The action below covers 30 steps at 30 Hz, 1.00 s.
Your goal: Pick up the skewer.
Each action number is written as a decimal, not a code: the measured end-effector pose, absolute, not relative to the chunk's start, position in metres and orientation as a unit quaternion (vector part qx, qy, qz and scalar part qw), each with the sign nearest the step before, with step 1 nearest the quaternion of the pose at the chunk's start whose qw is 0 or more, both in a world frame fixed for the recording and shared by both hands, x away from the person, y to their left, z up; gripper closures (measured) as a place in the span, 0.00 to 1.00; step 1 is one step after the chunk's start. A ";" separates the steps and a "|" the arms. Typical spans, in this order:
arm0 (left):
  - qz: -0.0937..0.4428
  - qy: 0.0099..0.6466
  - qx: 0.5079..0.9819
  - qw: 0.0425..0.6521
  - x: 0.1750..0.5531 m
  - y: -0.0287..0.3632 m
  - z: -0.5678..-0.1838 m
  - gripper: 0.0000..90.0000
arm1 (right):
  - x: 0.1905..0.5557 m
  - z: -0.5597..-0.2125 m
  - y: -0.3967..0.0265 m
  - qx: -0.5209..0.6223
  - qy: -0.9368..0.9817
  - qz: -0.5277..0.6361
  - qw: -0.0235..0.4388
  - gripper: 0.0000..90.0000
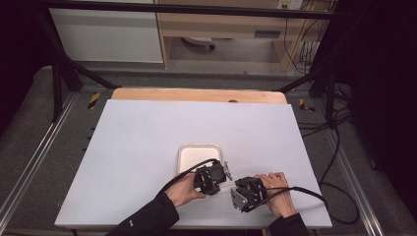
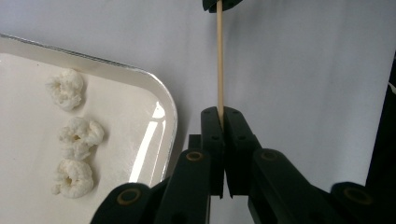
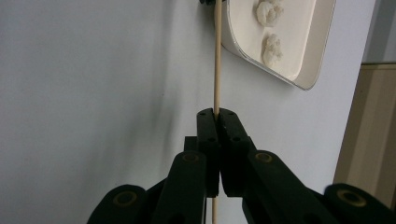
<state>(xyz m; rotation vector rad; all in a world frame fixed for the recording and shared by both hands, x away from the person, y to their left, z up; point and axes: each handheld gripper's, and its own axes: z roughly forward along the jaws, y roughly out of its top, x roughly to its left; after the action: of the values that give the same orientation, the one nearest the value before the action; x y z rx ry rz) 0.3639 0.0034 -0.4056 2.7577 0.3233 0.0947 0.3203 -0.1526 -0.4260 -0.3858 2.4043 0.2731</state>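
Stick (image 2: 219, 65) first: a thin wooden stick is held in the air between both tongs, low over the tabletop (image 1: 147, 147), just beside the near edge of the tray (image 1: 199, 150). The left tongs (image 2: 220, 112) are pressed together on one end of it. The right tongs (image 3: 216, 113) are pressed together on it too, and the stick runs on past them toward the person.

Inside the white tray lie small white puffy bits (image 2: 77, 135), three in a row in the left gripper view. They look a bit like popcorn or little cauliflower pieces; I cannot tell which.

I think the step in hand is getting the stick ready to poke the bits onto it. No bit is on the stick yet. For the next move, one pair of tongs should probably let go, so a stick end is free. Then that end must be aimed at the middle of a bit, slowly, so the bit does not break or roll away.

The tabletop is pale and smooth, with a wooden strip (image 1: 199, 95) at the far edge. Behind it are a black frame, cables (image 1: 339, 147) on the floor and pale cupboards (image 1: 105, 37).
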 end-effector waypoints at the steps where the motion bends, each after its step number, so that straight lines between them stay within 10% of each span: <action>1: 0.034 0.112 0.977 0.179 0.364 0.003 -0.405 0.97 | 0.319 -0.426 -0.153 -0.145 0.924 0.103 0.339 0.99; 13: 0.043 0.118 0.976 0.176 0.362 0.004 -0.405 0.98 | 0.319 -0.425 -0.152 -0.136 0.923 0.113 0.342 0.96; 30: 0.062 0.149 0.961 0.223 0.358 0.051 -0.396 0.98 | 0.335 -0.408 -0.198 0.107 0.908 0.309 0.264 0.38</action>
<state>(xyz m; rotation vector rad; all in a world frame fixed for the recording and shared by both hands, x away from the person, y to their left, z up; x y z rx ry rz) 0.3585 0.0513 -0.3964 2.6539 0.4109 0.1702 0.3351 -0.1978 -0.4084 0.2888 2.4535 0.8342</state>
